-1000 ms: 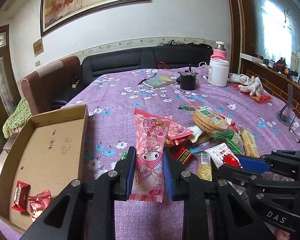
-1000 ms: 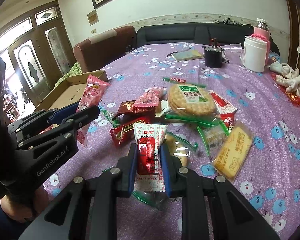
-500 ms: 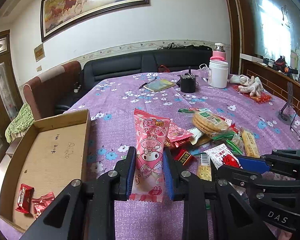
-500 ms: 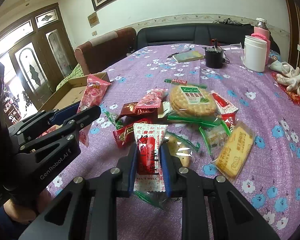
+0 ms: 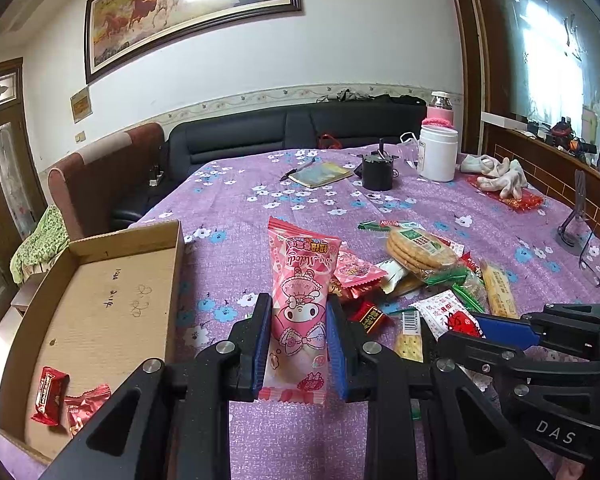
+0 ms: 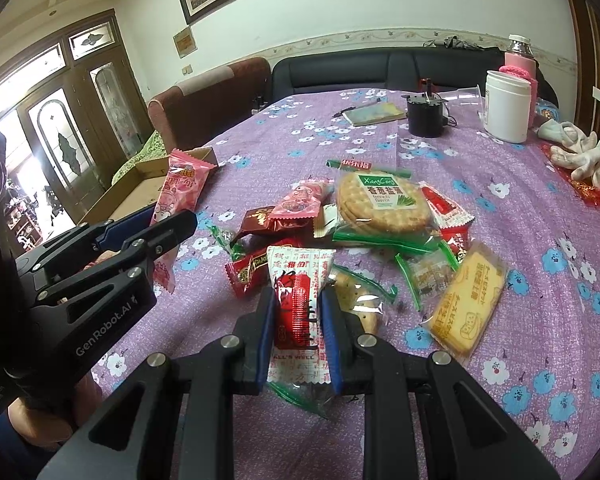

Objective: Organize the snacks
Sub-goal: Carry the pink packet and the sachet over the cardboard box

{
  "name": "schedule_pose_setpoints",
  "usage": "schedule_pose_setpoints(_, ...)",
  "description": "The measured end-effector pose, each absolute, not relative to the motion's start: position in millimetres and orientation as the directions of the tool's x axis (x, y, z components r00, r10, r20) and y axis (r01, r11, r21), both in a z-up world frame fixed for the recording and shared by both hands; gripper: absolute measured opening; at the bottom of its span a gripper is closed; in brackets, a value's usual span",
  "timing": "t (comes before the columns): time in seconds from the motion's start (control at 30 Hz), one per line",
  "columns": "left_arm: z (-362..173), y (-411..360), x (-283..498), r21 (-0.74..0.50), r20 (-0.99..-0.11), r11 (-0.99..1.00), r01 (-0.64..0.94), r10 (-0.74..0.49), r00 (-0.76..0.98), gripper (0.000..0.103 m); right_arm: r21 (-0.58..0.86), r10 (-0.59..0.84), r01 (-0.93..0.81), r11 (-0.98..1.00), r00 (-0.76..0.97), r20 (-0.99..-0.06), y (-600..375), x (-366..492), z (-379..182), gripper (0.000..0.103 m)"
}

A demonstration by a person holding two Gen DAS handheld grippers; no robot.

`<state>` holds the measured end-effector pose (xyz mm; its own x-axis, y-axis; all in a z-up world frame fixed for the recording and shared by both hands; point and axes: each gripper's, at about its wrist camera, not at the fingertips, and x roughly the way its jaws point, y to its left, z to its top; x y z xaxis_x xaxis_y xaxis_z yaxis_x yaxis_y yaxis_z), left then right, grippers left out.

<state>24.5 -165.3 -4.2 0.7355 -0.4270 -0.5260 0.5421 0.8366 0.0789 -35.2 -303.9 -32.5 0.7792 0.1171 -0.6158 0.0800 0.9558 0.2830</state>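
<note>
The pink packet point(image 5: 300, 312) stands upright at the lower centre of the left wrist view, pinched between the blue pads of the left gripper point(image 5: 299, 344), its sealed bottom edge hanging below the fingers and its top rising above them. In the right wrist view the same packet point(image 6: 182, 196) shows at centre left, held above the purple cloth point(image 6: 500, 184) by the left gripper point(image 6: 156, 226).

The right gripper point(image 6: 298, 332), at the lower centre of its own view, clamps a white-and-red packet point(image 6: 298, 308) that stands between its pads. In the left wrist view the right gripper point(image 5: 488, 332) enters from the lower right, with that packet point(image 5: 444, 312) at its tips.

Just beyond both grippers lies the snack pile: a round cracker pack point(image 6: 380, 204) with a green label at frame centre, a yellow biscuit pack point(image 6: 470, 300) to its lower right, and dark red wrappers point(image 6: 260, 216) to its left.

A cardboard box point(image 5: 168, 264) fills the lower left of the left wrist view, beside the pile, with two red sweets point(image 5: 66, 398) in its near corner.

Toward the upper right of both views stand a white jar point(image 6: 506, 106) and a black pot point(image 6: 424, 116), with a notebook point(image 6: 374, 113) to their left.
</note>
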Motion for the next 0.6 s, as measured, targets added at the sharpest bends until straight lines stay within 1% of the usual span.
schedule_pose_setpoints(0.47, -3.7, -163.2, 28.8, 0.045, -0.542, 0.838, 0.543, -0.436, 0.718, 0.027, 0.271, 0.076, 0.126, 0.954, 0.775, -0.627, -308.5, -33.1, -36.5, 0.021)
schedule_pose_setpoints(0.6, 1.1, -157.5, 26.1, 0.031, -0.549, 0.84, 0.542, -0.439, 0.712, 0.027, 0.311, 0.08, 0.158, 0.937, 0.77, -0.633, -315.5, -34.0, -37.6, 0.021)
